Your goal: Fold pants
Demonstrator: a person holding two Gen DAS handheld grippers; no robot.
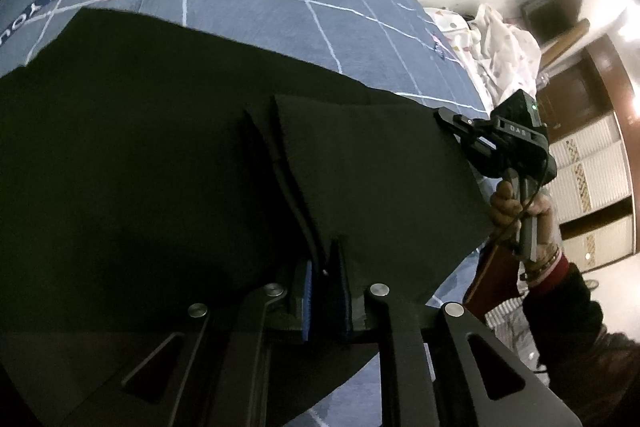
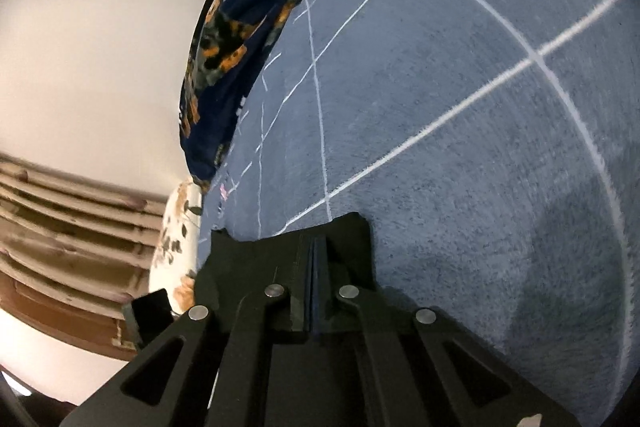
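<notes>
The left gripper [image 1: 325,269] is pinching a raised fold of the black pants [image 1: 140,167], which are lying spread ahead of its jaws on the grey-blue bedsheet [image 1: 248,7]. The right gripper [image 2: 316,247] is hovering, jaws together and empty, over bare sheet; a dark patterned blanket [image 2: 240,39] is lying far ahead.

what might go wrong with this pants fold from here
1. A folded edge of the pants runs between the left tongs; if the hold is loose, the layers could slide apart.
2. The right tongs are shut at the corner of the folded flap; whether they pinch cloth is unclear, so a pull might miss or skew the flap.
</notes>
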